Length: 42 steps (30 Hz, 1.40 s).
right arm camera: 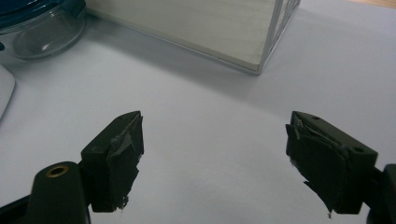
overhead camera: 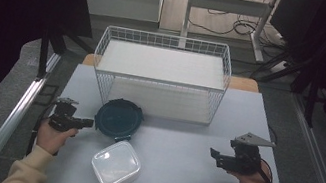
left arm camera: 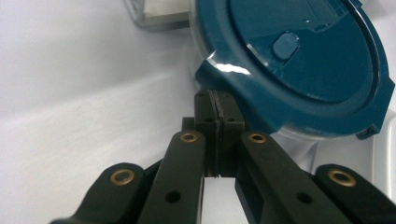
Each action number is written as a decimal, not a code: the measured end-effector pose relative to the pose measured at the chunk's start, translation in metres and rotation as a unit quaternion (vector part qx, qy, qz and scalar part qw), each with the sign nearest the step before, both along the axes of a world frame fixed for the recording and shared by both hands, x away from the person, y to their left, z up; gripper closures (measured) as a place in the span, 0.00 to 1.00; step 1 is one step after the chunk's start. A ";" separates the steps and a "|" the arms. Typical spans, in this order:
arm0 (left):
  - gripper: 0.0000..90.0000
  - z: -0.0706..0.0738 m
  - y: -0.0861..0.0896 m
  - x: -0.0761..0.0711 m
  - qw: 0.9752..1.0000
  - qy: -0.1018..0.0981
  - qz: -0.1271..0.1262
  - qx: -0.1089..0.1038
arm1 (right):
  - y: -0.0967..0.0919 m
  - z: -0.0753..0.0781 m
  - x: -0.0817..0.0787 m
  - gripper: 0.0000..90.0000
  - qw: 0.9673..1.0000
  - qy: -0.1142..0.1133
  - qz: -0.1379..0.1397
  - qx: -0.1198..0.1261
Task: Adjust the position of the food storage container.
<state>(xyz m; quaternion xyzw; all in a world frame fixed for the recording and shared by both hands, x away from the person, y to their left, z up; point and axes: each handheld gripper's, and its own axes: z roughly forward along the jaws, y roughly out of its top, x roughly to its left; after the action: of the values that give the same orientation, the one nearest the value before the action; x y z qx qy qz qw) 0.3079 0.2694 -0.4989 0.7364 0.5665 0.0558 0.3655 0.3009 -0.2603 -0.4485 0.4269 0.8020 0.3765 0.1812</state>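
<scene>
Left gripper (overhead camera: 86, 122) at the round container's (overhead camera: 119, 118) rim

Your left jaws are clenched together, tips at the blue lid's (left arm camera: 299, 60) 9 o'clock edge, apparently positioned to nudge it; whether they touch, I cannot tell. The container sits at the wire basket's (overhead camera: 167, 41) 7 o'clock, the white square box (overhead camera: 116, 163) at its 6. Your right gripper (overhead camera: 213, 156) waits released at 3 o'clock, over bare table (overhead camera: 181, 150).

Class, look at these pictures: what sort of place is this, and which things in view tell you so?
Probably a lab or test workshop, not a kitchen: a plain grey table bears just a wire basket and two food tubs, with loose cables on the floor and dark curtains around.
</scene>
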 end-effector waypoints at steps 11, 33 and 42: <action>1.00 0.003 -0.009 0.004 1.000 -0.007 0.006 0.001 | 0.000 0.001 0.000 0.21 1.000 -0.002 0.000 0.001; 1.00 0.004 -0.058 0.032 0.999 0.003 -0.042 -0.024 | 0.000 -0.002 0.001 0.21 1.000 0.002 0.000 -0.003; 1.00 0.005 -0.075 0.039 0.997 0.013 -0.070 -0.033 | 0.001 -0.004 0.002 0.21 1.000 0.005 0.000 -0.003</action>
<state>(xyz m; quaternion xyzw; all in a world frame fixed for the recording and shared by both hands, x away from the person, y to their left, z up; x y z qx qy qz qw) 0.3470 0.1948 -0.4935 0.7627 0.5197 0.0021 0.3850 0.3028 -0.2595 -0.4524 0.4284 0.8041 0.3715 0.1786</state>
